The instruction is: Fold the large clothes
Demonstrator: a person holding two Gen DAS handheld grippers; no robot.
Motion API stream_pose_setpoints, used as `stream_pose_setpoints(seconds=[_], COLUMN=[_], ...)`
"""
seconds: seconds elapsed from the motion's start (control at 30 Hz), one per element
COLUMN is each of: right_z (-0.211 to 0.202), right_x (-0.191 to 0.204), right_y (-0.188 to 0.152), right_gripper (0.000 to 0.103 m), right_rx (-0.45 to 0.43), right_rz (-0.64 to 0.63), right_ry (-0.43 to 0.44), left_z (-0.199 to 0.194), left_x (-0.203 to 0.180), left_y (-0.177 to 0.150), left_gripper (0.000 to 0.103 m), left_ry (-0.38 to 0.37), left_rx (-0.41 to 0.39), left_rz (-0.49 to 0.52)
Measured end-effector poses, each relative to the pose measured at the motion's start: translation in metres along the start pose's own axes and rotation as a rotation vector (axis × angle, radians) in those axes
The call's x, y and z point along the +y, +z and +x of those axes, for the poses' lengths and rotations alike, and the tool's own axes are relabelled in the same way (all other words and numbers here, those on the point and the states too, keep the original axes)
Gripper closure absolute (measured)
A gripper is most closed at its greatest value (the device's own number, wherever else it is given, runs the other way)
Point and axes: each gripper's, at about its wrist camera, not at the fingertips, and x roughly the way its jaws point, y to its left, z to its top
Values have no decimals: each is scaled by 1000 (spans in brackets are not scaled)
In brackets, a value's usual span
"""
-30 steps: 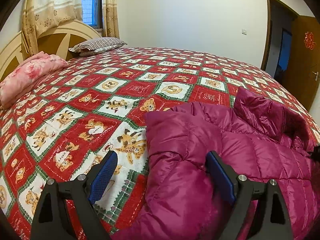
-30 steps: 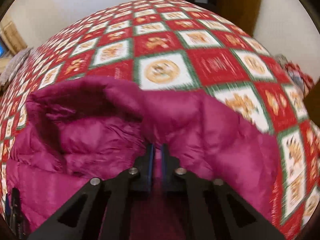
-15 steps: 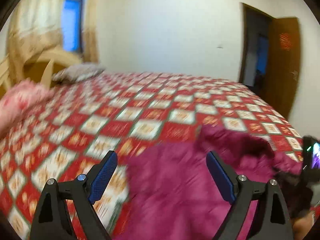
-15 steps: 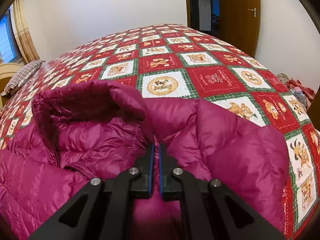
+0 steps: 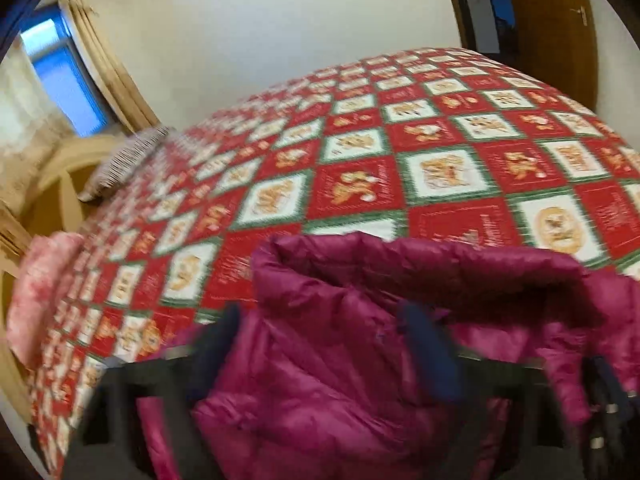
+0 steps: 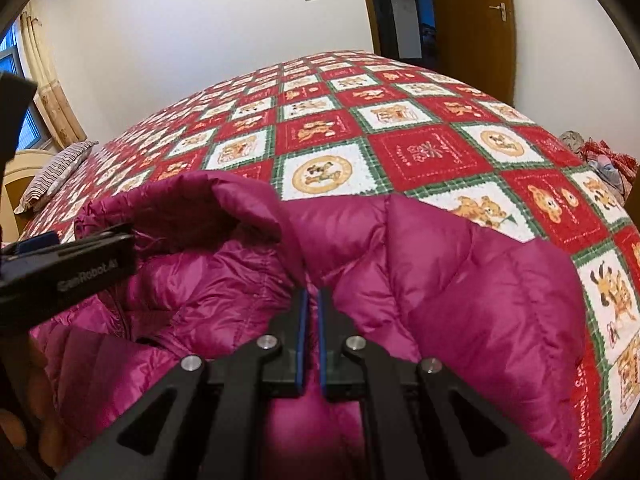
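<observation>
I've got the right claw [image 6: 311,300] pinched tight on the magenta down jacket [image 6: 460,300], its two blue pads nearly touching w/ a thin fold of fabric caught between them, right at the seam where the hood meets the body. The jacket lies on the bed [image 6: 420,152], spread mostly around and ahead of that claw; the puffy panel bulges to the claw's right, the open hood [image 6: 180,208] sits ahead-left. Beyond the jacket, the red/white teddy-bear quilt runs away from me toward the far wall. Left claw [image 5: 320,344] view is badly blurred, but I can see its jaws closing w/ a thick bunch of jacket between them; can't tell if the pads actually press yet. From the right cam the left claw's black body comes in from the left edge, its tip at the hood's rim. A striped pillow [image 6: 52,168] sits far ahead-left of the right claw, by the headboard; a pink folded blanket [image 5: 40,280] lies left of the left claw. Brown door [image 6: 472,32] stands open ahead-right.
</observation>
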Motion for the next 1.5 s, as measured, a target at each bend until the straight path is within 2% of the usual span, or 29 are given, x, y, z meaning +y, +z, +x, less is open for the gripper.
stream_pose_setpoints(seconds=[0.03, 0.1, 0.2, 0.3, 0.43, 0.5, 0.63, 0.7, 0.73, 0.77, 0.83, 0.87, 0.9, 0.97, 1.0, 1.1, 1.2, 1.33, 1.43, 1.5], right_z=[0, 1, 1, 1, 1, 1, 2, -8, -21, -33, -54, -56, -54, -39, -30, 5, 27, 30, 24, 21], right_x=[0, -1, -2, -4, -4, -5, -5, -8, -11, -10, -3, 4, 11, 26, 32, 44, 48, 47, 44, 44], right_y=[0, 0, 0, 0, 0, 1, 3, 5, 8, 11, 28, 42, 55, 81, 89, 98, 77, 42, 28, 21], right_gripper=[99, 99, 99, 100, 100, 100, 98, 94, 93, 85, 85, 85, 85, 71, 69, 69, 69, 69, 69, 69], right_rx=[1, 3, 4, 6, 10, 12, 26, 35, -13, -63, -153, -160, -154, -112, -94, -5, 128, 198, 158, 107], right_rz=[2, 6, 12, 20, 22, 22, 25, 47, 59, 60, 29, 10, 6, 9, 13, 11, -38, -114, -153, -184], right_ry=[1, 5, 11, 18, 19, 20, 22, 29, 16, 8, -1, 13, 27, 50, 48, 60, 73, 46, 36, 28], left_z=[3, 9, -1, -10, 0, 11, 16, 16, 16, 17, 18, 18, 18, 17, 18, 17, 15, 15, 14, 12], left_x=[3, 16, 41, 57, 57, 59, 76, 77, 79, 79, 78, 77, 75, 73, 74, 72, 71, 70, 69, 72], left_y=[-1, -4, -18, -34, -63, -74, -85, -85, -84, -84, -83, -82, -82, -81, -81, -81, -82, -82, -81, -82], left_gripper=[89, 89, 90, 90, 90, 89, 86, 86, 86, 86, 86, 86, 86, 86, 86, 86, 86, 86, 86, 86], left_ry=[-10, -49, -60, -78, -76, -102, -187, -196, -191, -183, -171, -164, -156, -149, -148, -143, -142, -138, -138, -167], left_rx=[17, 54, 26, 31, 60, 83, 63, 63, 60, 56, 52, 51, 49, 48, 47, 44, 42, 41, 40, 35], left_rz=[0, -32, -98, -161, -199, -241, -372, -382, -376, -370, -360, -355, -348, -342, -341, -338, -339, -335, -332, -343])
